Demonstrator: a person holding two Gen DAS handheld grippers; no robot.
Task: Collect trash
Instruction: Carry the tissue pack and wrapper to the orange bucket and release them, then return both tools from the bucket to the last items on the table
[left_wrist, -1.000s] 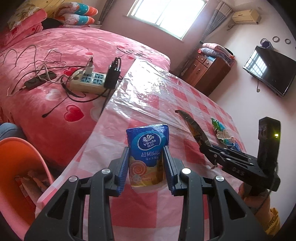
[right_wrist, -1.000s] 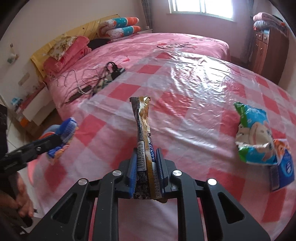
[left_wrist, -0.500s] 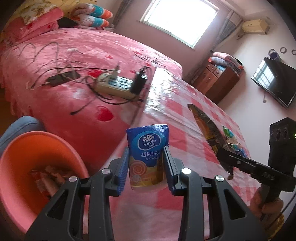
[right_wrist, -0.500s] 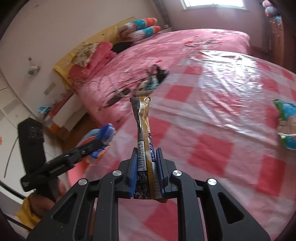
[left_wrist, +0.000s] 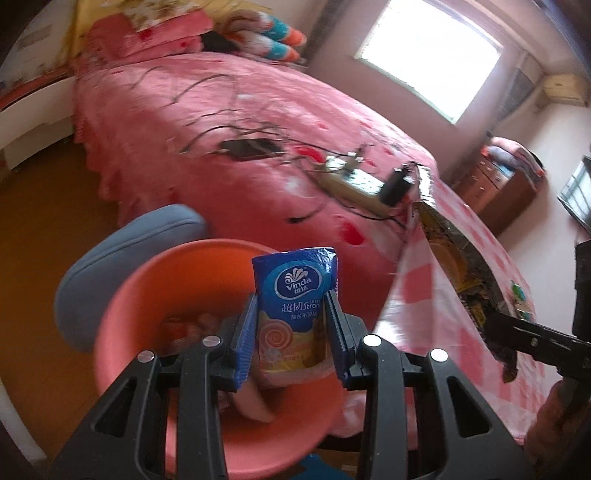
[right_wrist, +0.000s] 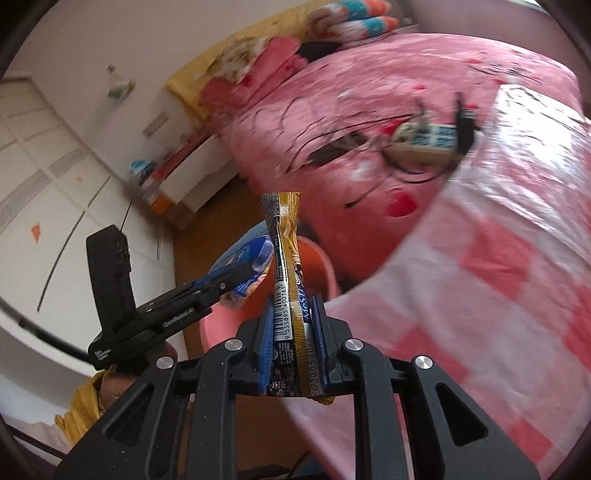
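Both grippers have swung off the checked table toward the bin! The left gripper (left_wrist: 291, 332) pinches one blue-and-yellow Vinda tissue packet (left_wrist: 293, 310), upright, directly over the round orange plastic basin (left_wrist: 122, 306), which holds a few blurred scraps. The right gripper (right_wrist: 293, 343) clamps one slim gold-and-black snack stick wrapper (right_wrist: 288, 295), the basin's rim (right_wrist: 317, 258) at twelve o'clock beyond it.

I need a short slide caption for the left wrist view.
Left gripper holds a blue tissue pack above the orange bin.
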